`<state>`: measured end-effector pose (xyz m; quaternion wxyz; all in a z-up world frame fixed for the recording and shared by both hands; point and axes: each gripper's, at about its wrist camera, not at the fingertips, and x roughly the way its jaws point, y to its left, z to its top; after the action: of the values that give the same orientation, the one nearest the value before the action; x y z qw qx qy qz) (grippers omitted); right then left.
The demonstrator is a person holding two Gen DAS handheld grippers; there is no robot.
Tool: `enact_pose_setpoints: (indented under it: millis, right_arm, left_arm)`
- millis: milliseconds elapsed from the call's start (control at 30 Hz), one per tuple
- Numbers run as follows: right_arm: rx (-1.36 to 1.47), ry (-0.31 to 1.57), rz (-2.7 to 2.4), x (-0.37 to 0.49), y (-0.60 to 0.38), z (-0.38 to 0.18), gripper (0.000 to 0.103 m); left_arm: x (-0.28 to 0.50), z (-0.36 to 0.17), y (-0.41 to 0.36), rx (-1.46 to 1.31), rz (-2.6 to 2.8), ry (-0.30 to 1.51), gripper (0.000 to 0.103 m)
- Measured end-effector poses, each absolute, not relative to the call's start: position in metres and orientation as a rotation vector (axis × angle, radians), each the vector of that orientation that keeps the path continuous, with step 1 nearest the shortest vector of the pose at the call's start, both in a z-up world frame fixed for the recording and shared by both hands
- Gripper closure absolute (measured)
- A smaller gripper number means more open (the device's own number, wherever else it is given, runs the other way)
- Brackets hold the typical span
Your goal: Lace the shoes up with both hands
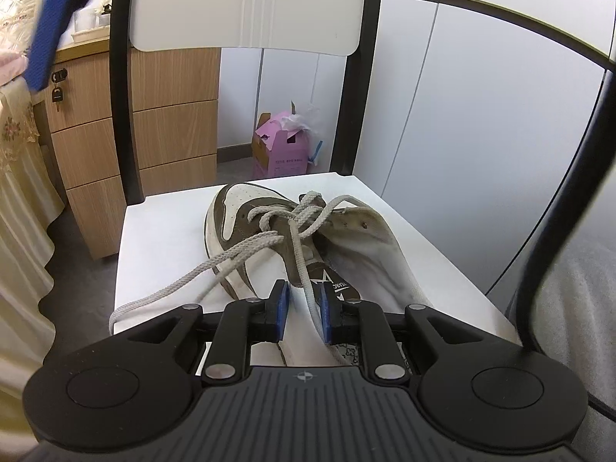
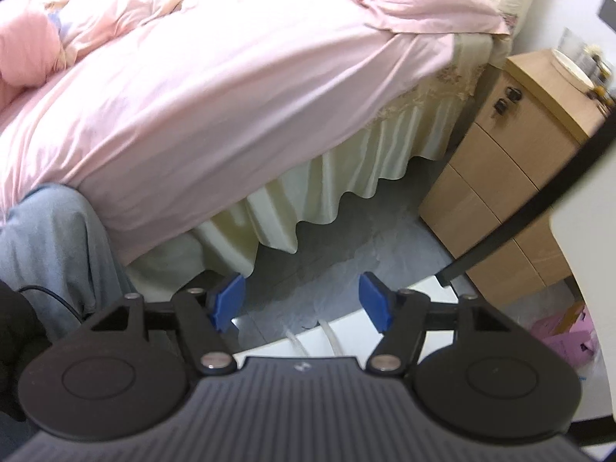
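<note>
The shoe (image 1: 265, 238), a brown-and-white sneaker, was seen lying on the white seat of a chair (image 1: 161, 254), toe pointed toward the chair back, with its tongue and one side flopped open. The lace (image 1: 265, 220) was only loosely crossed over the upper eyelets, and one free end trailed off the seat's near left edge.

The left gripper (image 1: 304, 304) was held low over the heel end, its fingers (image 1: 280, 308) narrowed around a strand of lace that ran between the blue pads. The strand lay against the right pad, yet a gap showed on the left side, so a firm pinch could not be confirmed. The right gripper (image 2: 302, 302) was found spread wide and empty, aimed at the floor (image 2: 331, 238) beside the bed (image 2: 215, 88), with only a corner of the seat and two pale lace strands (image 2: 327, 340) visible beneath it.

Several risks were judged from this. If the left pads were not fully closed, the strand could be pulled free as soon as tension was applied, and slack already taken up would be lost. With the right gripper off the shoe, nothing was bracing it, so a tug on the lace could drag or roll the sneaker across the smooth seat. The trailing end could also be snagged on the seat edge or caught under the gripper, and the loose crossings could be tightened unevenly or knotted.
</note>
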<state>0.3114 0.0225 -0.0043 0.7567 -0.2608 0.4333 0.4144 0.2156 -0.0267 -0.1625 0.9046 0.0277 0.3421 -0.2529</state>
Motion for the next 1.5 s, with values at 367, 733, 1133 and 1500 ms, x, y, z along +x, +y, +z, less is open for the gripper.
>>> enact_pose_setpoints:
  millis: [367, 733, 1133, 1500]
  right_arm:
    - [-0.526, 1.125, 0.76, 0.344, -0.069, -0.049, 0.069]
    - [-0.609, 1.173, 0.865, 0.322, -0.082, -0.091, 0.079]
    - [-0.64, 0.991, 0.845, 0.309, -0.062, -0.061, 0.1]
    - [-0.538, 0.832, 0.921, 0.308, -0.007, 0.0, 0.101]
  left_arm:
    - [0.213, -0.161, -0.031, 0.071, -0.505, 0.71, 0.084]
    - [0.205, -0.162, -0.039, 0.145, -0.489, 0.676, 0.084]
    - [0.206, -0.164, -0.041, 0.184, -0.523, 0.662, 0.084]
    - [0.207, -0.165, -0.041, 0.202, -0.55, 0.656, 0.084]
